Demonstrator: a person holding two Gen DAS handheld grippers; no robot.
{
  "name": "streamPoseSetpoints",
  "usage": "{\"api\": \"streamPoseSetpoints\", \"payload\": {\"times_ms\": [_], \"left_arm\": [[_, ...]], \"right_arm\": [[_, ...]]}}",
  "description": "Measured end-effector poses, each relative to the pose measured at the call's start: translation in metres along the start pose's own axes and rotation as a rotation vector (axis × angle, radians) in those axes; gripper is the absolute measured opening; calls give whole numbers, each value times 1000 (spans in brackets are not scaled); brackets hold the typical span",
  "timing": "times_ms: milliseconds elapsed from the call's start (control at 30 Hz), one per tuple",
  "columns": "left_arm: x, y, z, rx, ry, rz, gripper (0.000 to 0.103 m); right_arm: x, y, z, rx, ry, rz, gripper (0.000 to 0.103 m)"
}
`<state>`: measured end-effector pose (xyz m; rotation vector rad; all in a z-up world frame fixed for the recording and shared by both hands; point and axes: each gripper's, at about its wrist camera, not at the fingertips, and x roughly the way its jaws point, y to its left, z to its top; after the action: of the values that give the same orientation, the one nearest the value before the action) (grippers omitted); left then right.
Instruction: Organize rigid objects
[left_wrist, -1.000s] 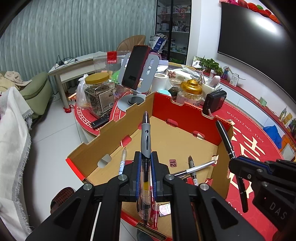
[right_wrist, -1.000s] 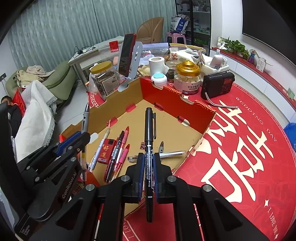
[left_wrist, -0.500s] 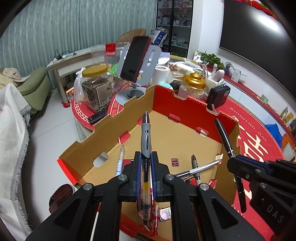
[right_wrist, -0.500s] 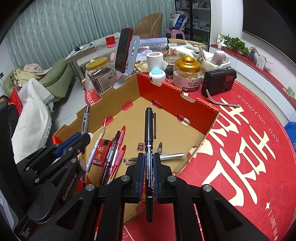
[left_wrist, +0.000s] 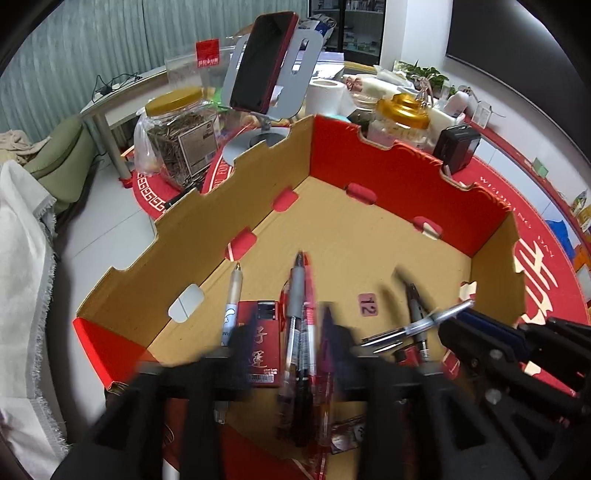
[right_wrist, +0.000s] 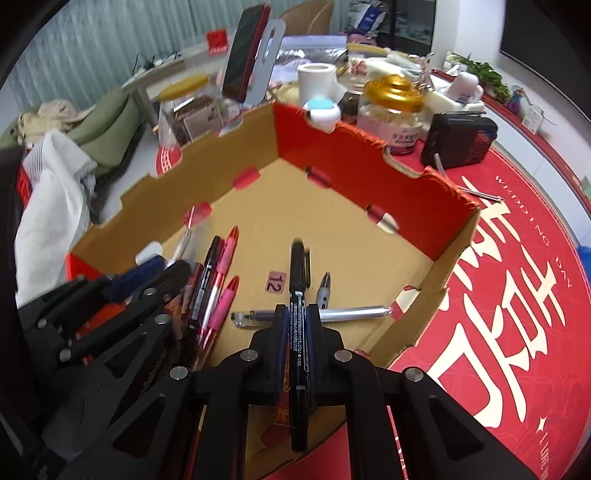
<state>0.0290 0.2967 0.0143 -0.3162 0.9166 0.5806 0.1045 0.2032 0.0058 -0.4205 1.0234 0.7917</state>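
Note:
An open cardboard box with red walls holds several pens. My left gripper is blurred and open low in the box; a grey-grip clear pen lies between its spread fingers beside pink pens and a red card box. My right gripper is shut on a black marker, held over the box floor. A silver pen lies crosswise under it. Pink pens lie to its left.
Behind the box stand a phone on a grey stand, a yellow-lidded jar, a gold-lidded jar, a paper roll and a black radio. The red printed tablecloth lies to the right.
My left gripper has dropped into the box and opened, letting the grey-grip pen go among the pink pens. My right gripper has moved lower over the box, still holding the marker.

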Motion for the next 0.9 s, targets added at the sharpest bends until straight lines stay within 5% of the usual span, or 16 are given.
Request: {"api": "streamPoseSetpoints", "payload": {"times_ms": [33, 100, 133, 300, 367, 533, 900], "left_arm": [[-3, 1, -2, -8, -19, 20, 73], [-9, 6, -4, -15, -57, 64, 75], [-10, 10, -5, -31, -55, 67, 77], [-25, 28, -8, -117, -63, 36, 98], [-40, 30, -13, -125, -112, 73, 103], [-70, 38, -22, -191, -184, 23, 103], [-89, 27, -41, -168, -149, 128, 103]], "right_arm": [[-2, 0, -2, -20, -9, -25, 14], [-9, -2, -4, -35, -45, -104, 53], [-16, -6, -4, -31, -77, -124, 64], [-43, -15, -9, -16, -119, -65, 99], [-52, -15, -10, -13, -134, -75, 102], [-69, -18, -12, 41, -168, -11, 102], [-74, -21, -21, 89, -118, 38, 102]]}}
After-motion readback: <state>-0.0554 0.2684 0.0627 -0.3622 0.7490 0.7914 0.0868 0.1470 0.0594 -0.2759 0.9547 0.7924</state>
